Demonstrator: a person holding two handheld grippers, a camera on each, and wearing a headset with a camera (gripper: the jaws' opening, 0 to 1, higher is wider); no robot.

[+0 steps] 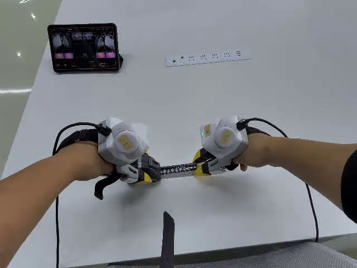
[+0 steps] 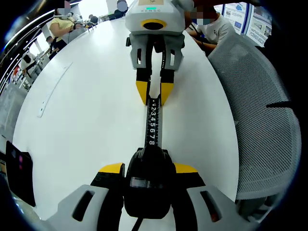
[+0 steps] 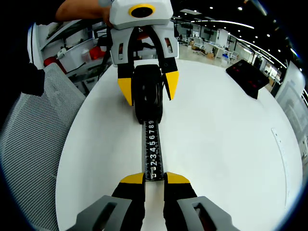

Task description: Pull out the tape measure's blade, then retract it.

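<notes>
The black tape measure case sits between the yellow-tipped jaws of my left gripper, which is shut on it. A short length of numbered blade runs out of the case toward my right gripper, shut on the blade's end. From the right gripper view, the blade shows numbers up to about nine and leads to the case. Over in the left gripper view, the blade reaches the right gripper. Both grippers hover low over the white table, facing each other.
A tablet stands at the table's far left. A white power strip lies at the back centre. A black strap hangs at the near edge. A mesh chair stands beside the table, and people sit at its far end.
</notes>
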